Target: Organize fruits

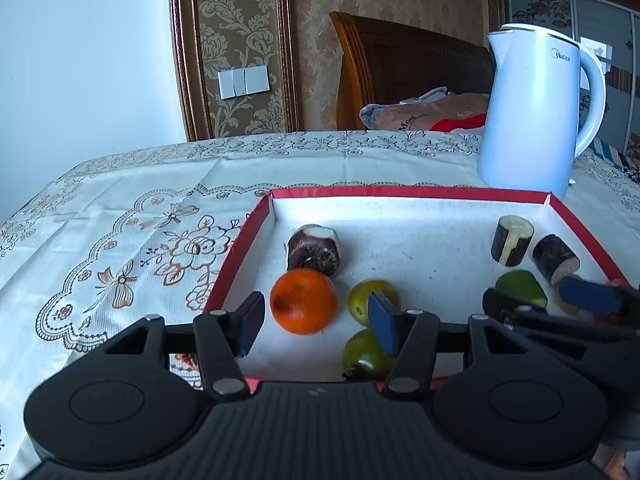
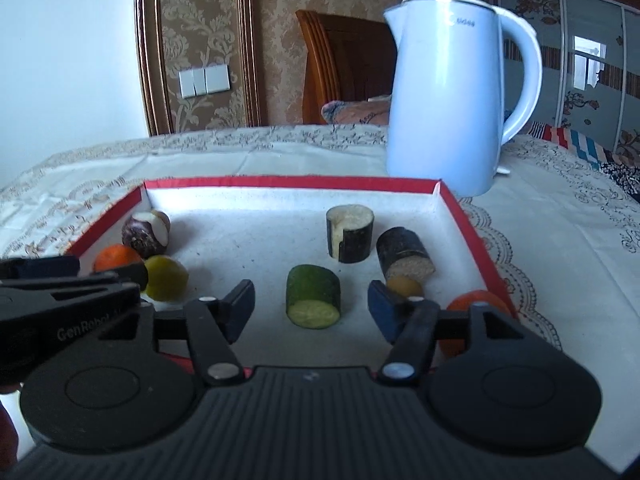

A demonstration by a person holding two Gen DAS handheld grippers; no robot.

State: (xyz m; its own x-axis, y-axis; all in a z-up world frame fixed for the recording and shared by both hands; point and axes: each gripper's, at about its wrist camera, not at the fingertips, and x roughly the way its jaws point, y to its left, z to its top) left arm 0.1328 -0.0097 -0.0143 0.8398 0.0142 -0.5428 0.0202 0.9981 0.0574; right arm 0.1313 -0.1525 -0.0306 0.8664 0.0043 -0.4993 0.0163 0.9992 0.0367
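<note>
Both tongs, left (image 1: 316, 322) and right (image 2: 311, 310), hang spread over the tray (image 2: 280, 182), framing an orange (image 1: 303, 301) and cucumber (image 2: 314, 301); closing would grip either.

The kettle (image 2: 448, 96) looks like smooth, glossy plastic. The tablecloth (image 1: 132, 208) is cloth with a printed lace pattern and fold creases. The box (image 2: 256, 183) seems cardboard, its white floor matt and a little speckled. The headboard (image 1: 400, 68) is polished wood. Both grippers are matt black plastic.
</note>
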